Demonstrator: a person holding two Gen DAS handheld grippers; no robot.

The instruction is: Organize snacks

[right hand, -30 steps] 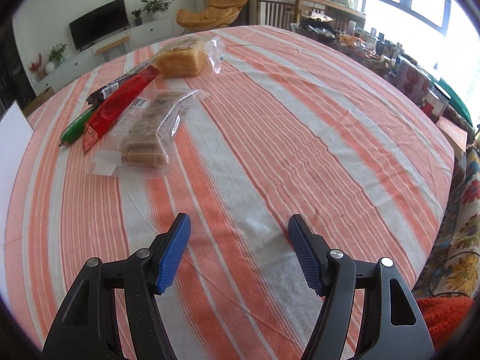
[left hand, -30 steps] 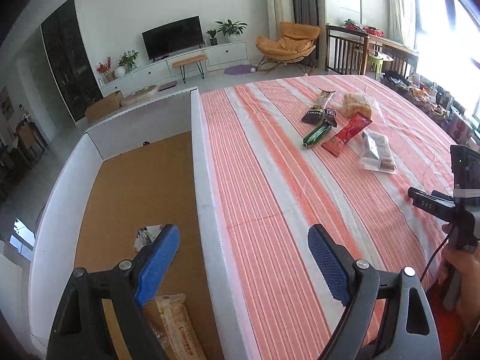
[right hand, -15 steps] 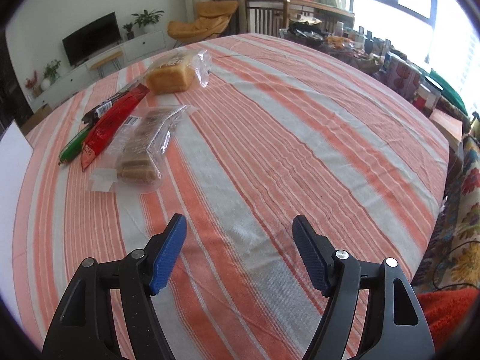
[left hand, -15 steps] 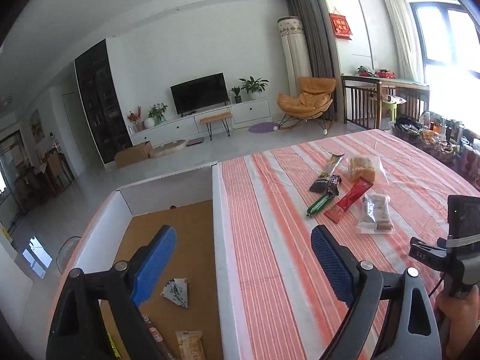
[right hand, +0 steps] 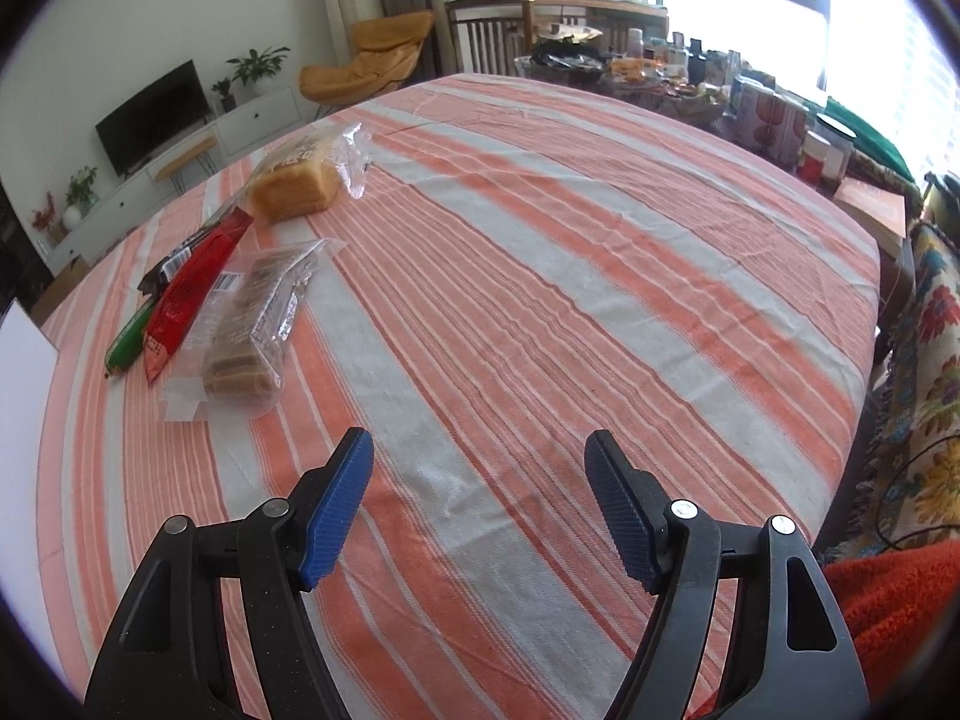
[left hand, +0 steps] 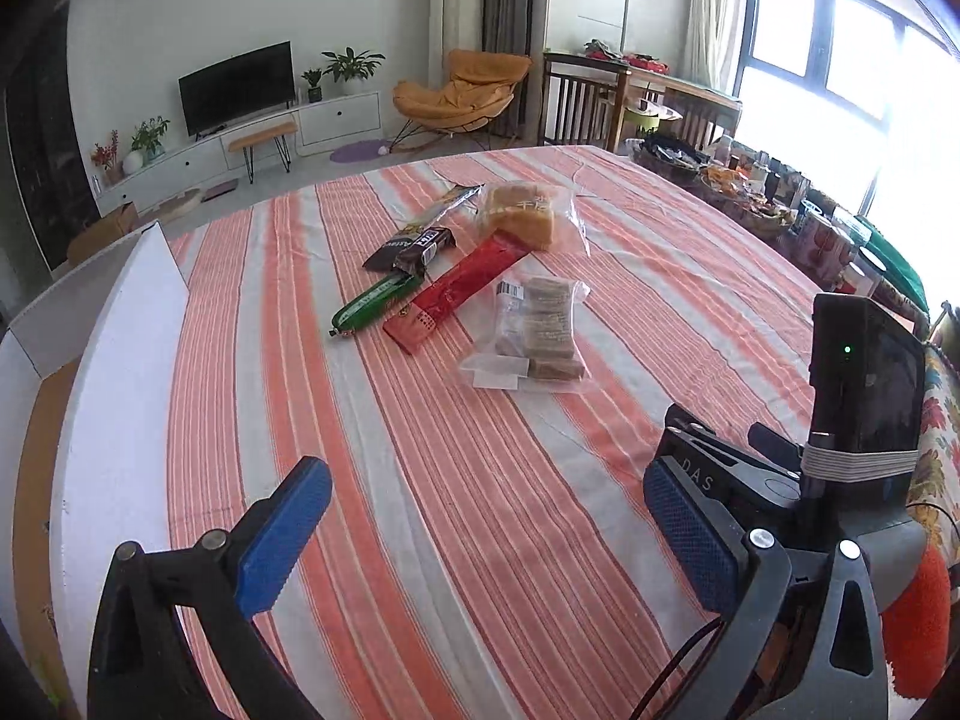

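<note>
The snacks lie bunched on the striped table (left hand: pixel 480 510), toward its far side, well apart from both grippers. A clear pack of brown bars (left hand: pixel 540 330) is the nearest; just left of it a red packet (left hand: pixel 456 294) runs aslant, with a green stick (left hand: pixel 375 303) at its left side. A dark wrapper (left hand: pixel 414 243) lies beyond the stick, and a bagged cake (left hand: pixel 522 213) sits at the far end, its bag touching the red packet's tip. The left gripper (left hand: pixel 486 531) hangs over bare cloth, its jaws opening wide with nothing between them. The right gripper (right hand: pixel 480 501) likewise hovers over bare cloth, jaws well apart and empty (its body also shows at the right edge of the left view). A white box (left hand: pixel 120 372) stands at the table's left edge; what it holds cannot be made out from here.
</note>
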